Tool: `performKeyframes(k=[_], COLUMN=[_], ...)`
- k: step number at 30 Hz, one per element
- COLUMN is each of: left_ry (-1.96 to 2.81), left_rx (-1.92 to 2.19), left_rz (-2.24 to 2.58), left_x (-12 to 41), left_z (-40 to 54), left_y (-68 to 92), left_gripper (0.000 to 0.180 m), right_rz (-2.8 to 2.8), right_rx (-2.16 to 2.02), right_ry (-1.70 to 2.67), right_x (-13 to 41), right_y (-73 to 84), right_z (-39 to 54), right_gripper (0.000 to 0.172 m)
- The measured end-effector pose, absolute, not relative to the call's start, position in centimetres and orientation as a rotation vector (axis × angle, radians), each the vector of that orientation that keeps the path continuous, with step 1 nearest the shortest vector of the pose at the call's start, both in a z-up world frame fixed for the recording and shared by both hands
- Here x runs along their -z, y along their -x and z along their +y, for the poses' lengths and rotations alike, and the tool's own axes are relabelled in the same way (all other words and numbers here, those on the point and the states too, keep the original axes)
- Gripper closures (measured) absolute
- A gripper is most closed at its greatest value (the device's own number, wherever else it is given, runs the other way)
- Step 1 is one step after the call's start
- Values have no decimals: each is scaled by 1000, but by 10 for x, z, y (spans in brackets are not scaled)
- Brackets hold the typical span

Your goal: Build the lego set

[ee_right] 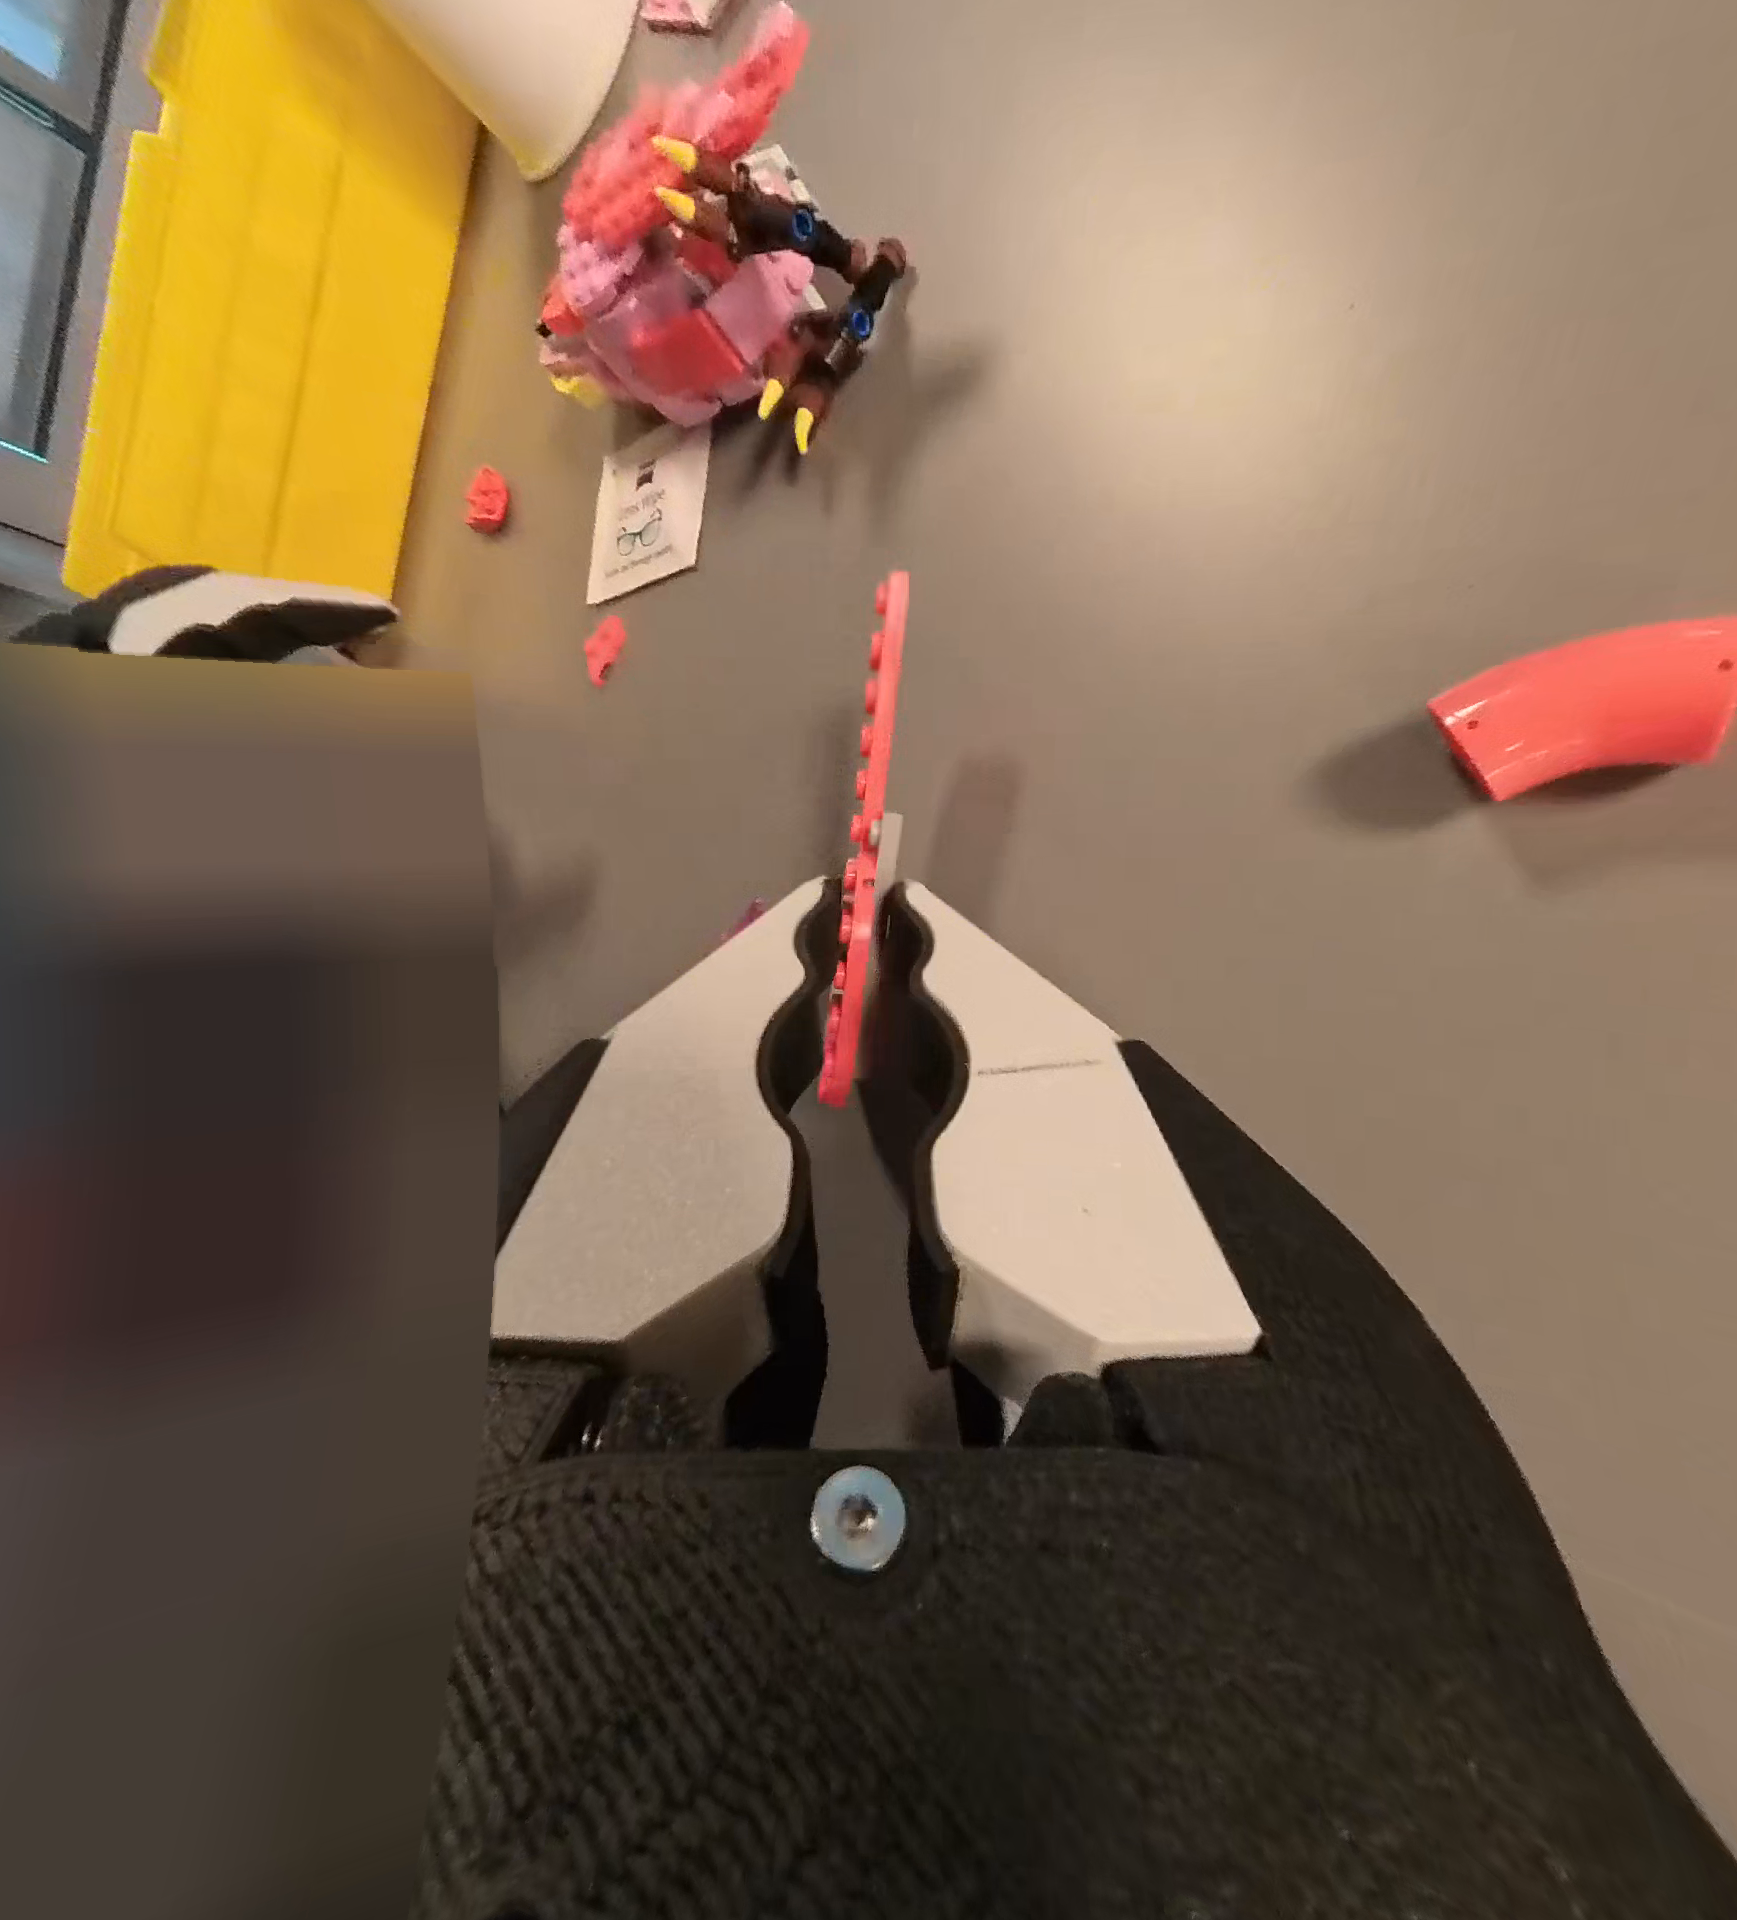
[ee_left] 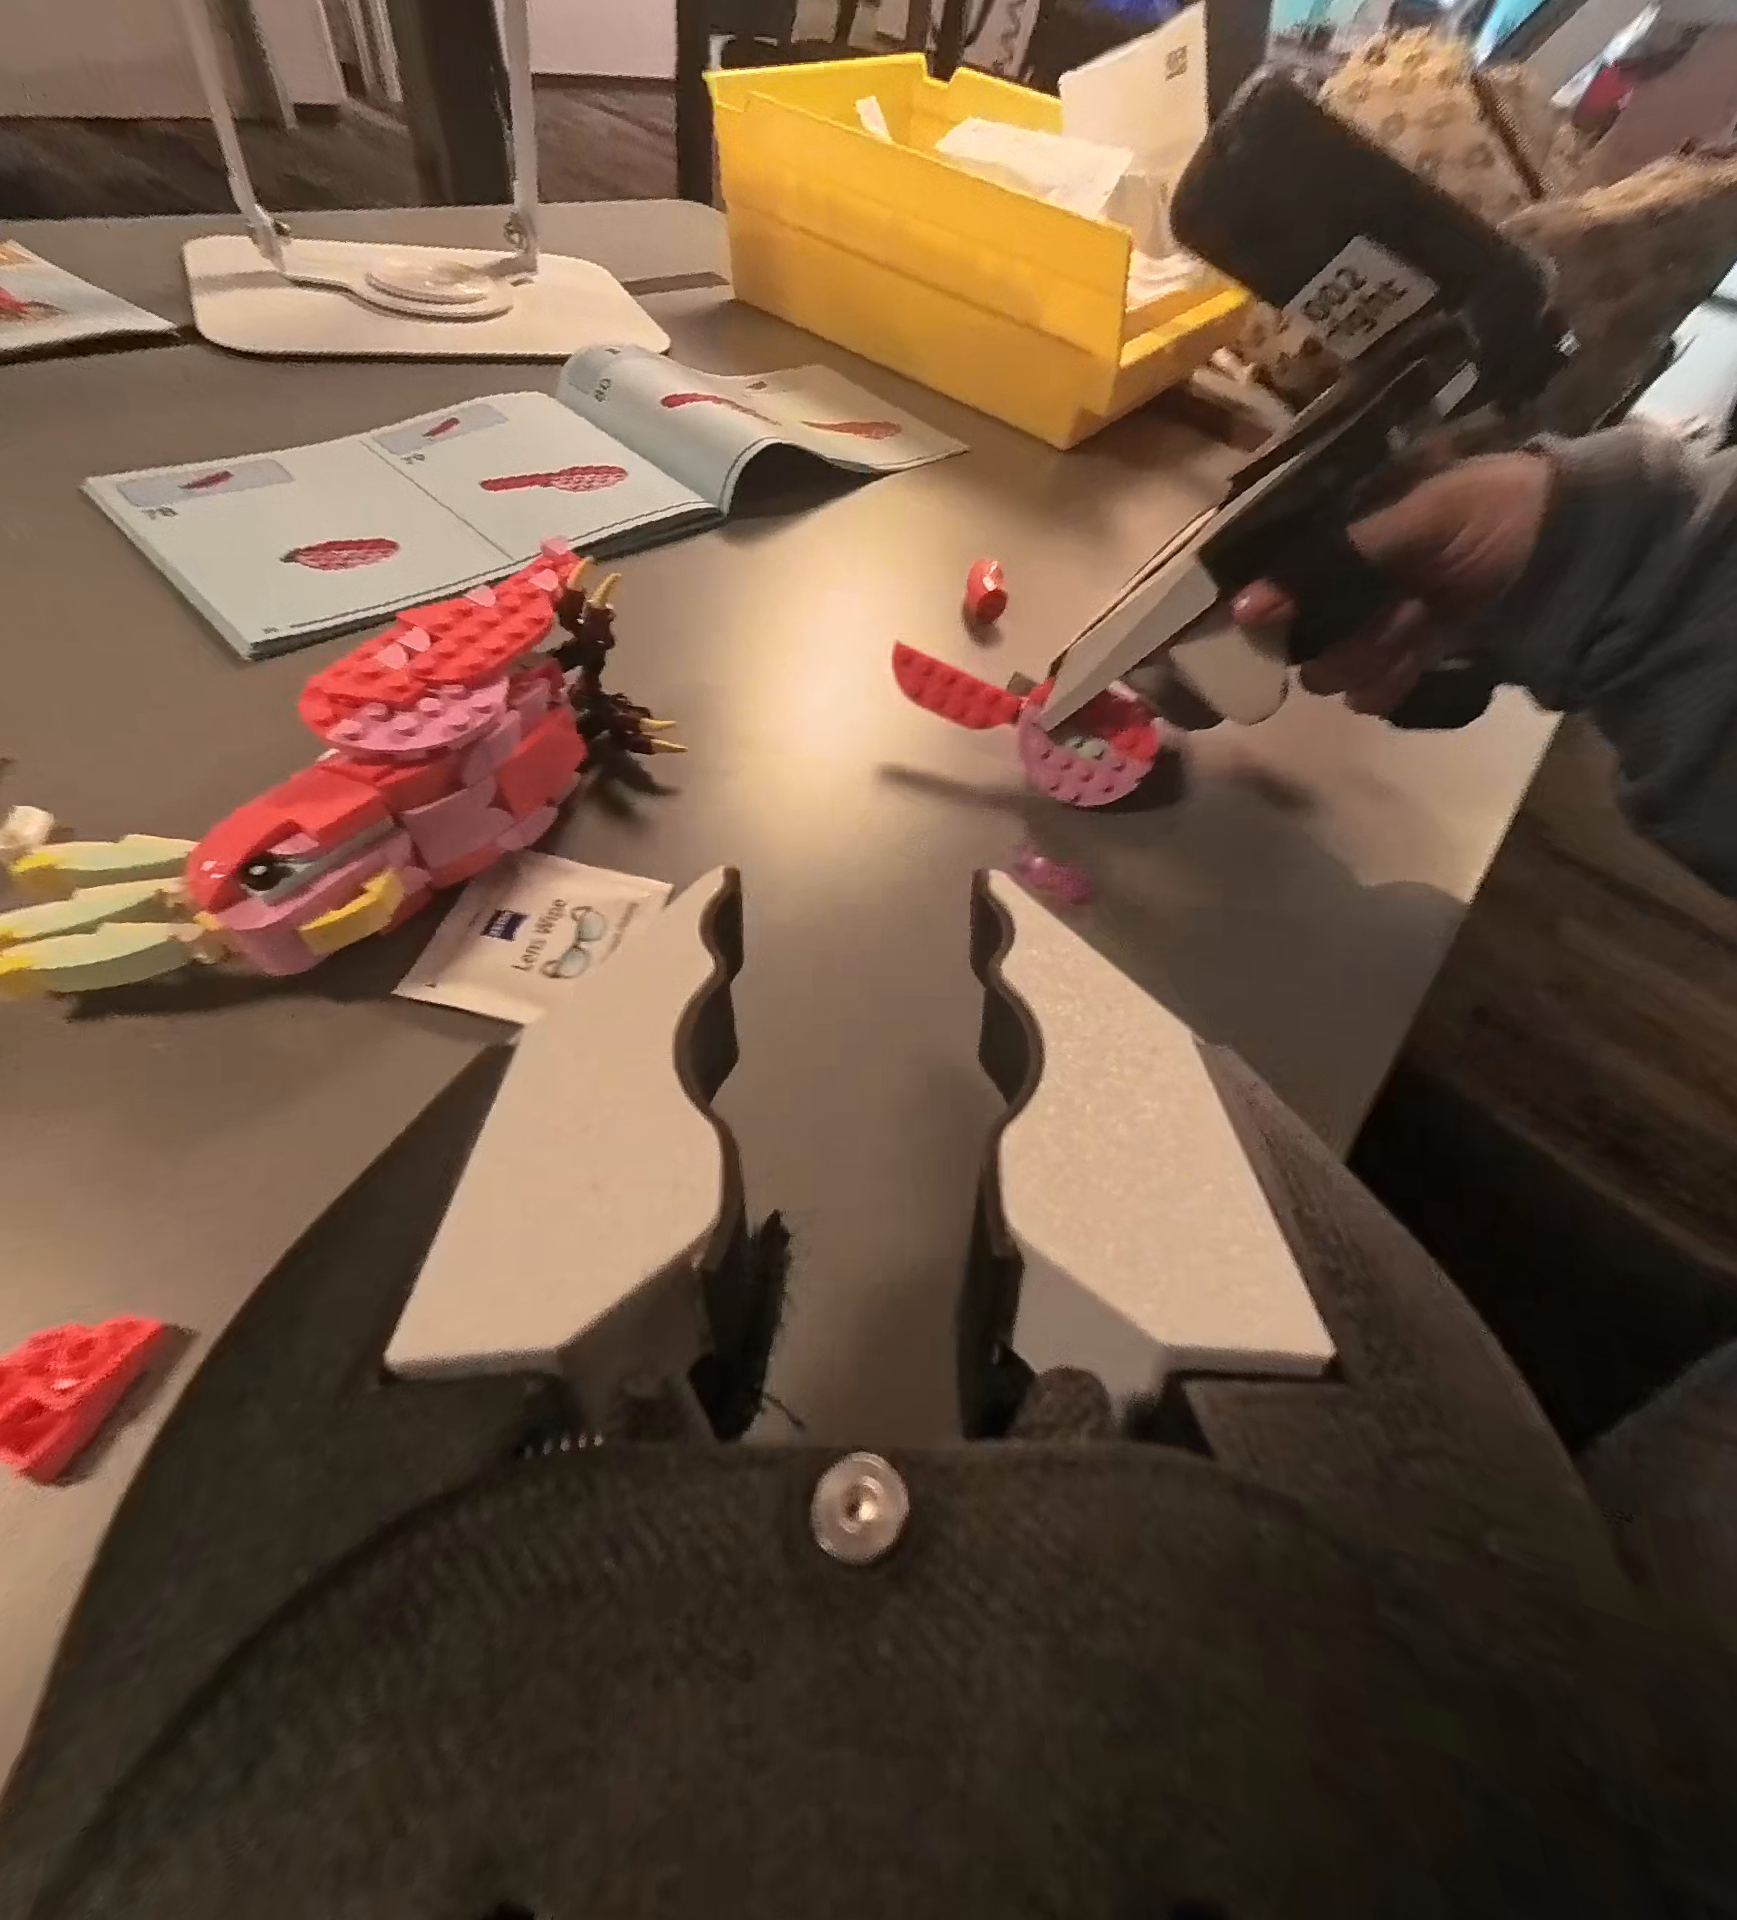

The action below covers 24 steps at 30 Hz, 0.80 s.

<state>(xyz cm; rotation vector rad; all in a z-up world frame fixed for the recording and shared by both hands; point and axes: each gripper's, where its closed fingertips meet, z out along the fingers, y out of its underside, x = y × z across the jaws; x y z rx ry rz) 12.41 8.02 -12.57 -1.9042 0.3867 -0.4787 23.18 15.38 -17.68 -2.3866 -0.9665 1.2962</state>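
My left gripper (ee_left: 859,904) is open and empty, low over the dark table (ee_left: 822,644). A red and pink brick bird (ee_left: 407,790) lies on its side to its left. A small pink piece (ee_left: 1051,873) lies by its right fingertip. My right gripper (ee_right: 864,894) is shut on a flat brick wing made of a red studded plate (ee_right: 879,727) and a pink round plate (ee_left: 1087,764). I see the wing edge-on between the pads. In the left wrist view the right gripper (ee_left: 1046,712) holds it just above the table, with the red plate (ee_left: 952,686) pointing left.
An open instruction booklet (ee_left: 490,488), a white lamp base (ee_left: 407,301) and a yellow bin (ee_left: 947,281) stand at the back. A white wipe packet (ee_left: 542,935) lies by the bird. Loose red pieces (ee_left: 43,1392) (ee_left: 985,589) and a curved red part (ee_right: 1602,717) lie about. The table edge (ee_left: 1466,935) runs on the right. Across from one pair of fingers to the other is roughly 15 centimeters.
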Motion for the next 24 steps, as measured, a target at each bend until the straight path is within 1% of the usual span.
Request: performKeyframes(k=[5,9,10,13,16,24], left_ry=[2030,2134,2156,2185,2211,2263], left_rx=[174,158,143,46,-18,72], left_rz=[468,466,467,517,566,515], left_x=[149,163,167,176,184,189], left_z=[89,90,90,92,95,102], left_y=[-100,-98,-97,-94,-94,-96], left_gripper=[138,144,144,145,151,159], right_rz=[-956,-940,-937,-914,-891,-815], right_rx=[-1203,-1076,-1047,-1003,-988,-945], right_ry=[2403,2375,2349,2208,2102,1937], right_x=[181,176,173,157,146,128], right_y=[-235,-243,-245,-245,-246,-257], right_z=[156,166,169,180,186,201], right_gripper=[151,133,131,129,130,135])
